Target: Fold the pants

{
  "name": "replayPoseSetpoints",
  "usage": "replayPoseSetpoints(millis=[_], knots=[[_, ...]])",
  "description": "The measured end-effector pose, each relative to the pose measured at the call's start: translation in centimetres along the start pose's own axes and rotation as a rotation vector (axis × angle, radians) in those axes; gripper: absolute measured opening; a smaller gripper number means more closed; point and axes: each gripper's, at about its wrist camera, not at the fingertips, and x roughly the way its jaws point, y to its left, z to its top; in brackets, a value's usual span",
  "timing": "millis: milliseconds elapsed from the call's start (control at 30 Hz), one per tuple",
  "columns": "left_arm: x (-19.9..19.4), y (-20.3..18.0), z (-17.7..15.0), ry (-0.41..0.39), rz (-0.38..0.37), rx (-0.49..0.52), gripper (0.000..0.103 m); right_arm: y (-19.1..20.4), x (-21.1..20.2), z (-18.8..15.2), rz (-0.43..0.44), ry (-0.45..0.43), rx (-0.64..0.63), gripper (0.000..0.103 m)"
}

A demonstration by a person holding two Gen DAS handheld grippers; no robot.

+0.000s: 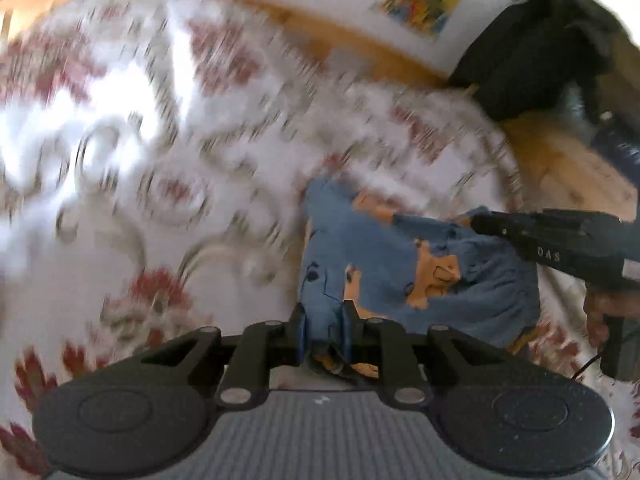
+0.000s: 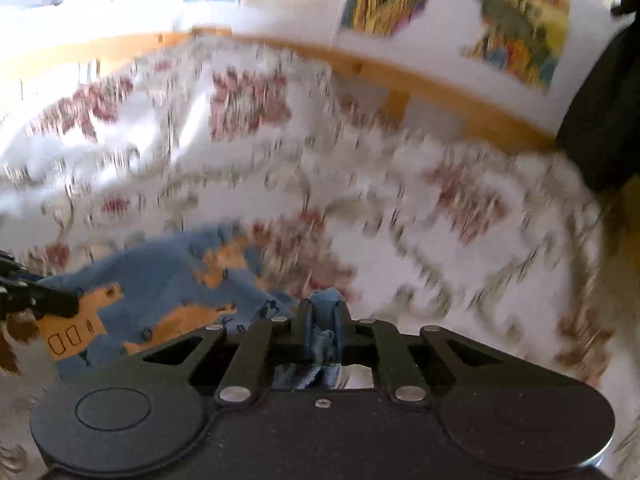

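The pants (image 1: 404,264) are small, blue with orange printed patches, and lie bunched over a floral bedspread (image 1: 168,152). My left gripper (image 1: 325,312) is shut on a blue edge of the pants at the lower middle of the left wrist view. The right gripper (image 1: 480,220) reaches in from the right of that view, held by a hand, its tips at the cloth's far edge. In the right wrist view the pants (image 2: 160,280) spread to the lower left, and my right gripper (image 2: 324,312) is shut on a blue fold. The left gripper (image 2: 60,304) shows at that view's left edge, on the cloth.
The bedspread (image 2: 360,208) is white with red flowers and is blurred by motion. A wooden bed rail (image 2: 400,76) runs behind it, with colourful pictures (image 2: 512,12) on the wall. A dark garment (image 1: 536,56) hangs at the upper right.
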Motion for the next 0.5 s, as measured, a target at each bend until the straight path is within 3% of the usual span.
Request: replayPoseSetpoints(millis=[100, 233, 333, 400, 500], knots=[[0.3, 0.9, -0.3, 0.007, -0.022, -0.023, 0.022, 0.2, 1.0, -1.9, -0.029, 0.003, 0.013, 0.012], [0.3, 0.6, -0.2, 0.006, 0.001, 0.016, 0.029, -0.5, 0.7, -1.9, -0.034, -0.013, 0.075, 0.018], [0.1, 0.8, 0.0, 0.019, 0.023, -0.003, 0.044, -0.4, -0.1, -1.6, -0.047, -0.035, 0.084, 0.032], [-0.1, 0.8, 0.2, 0.025, 0.039, -0.013, 0.054, -0.2, -1.0, -1.7, -0.065, -0.057, 0.102, 0.053], [-0.9, 0.9, 0.4, 0.021, 0.072, -0.012, 0.065, 0.1, -2.7, -1.9, -0.083, -0.093, 0.129, 0.07]])
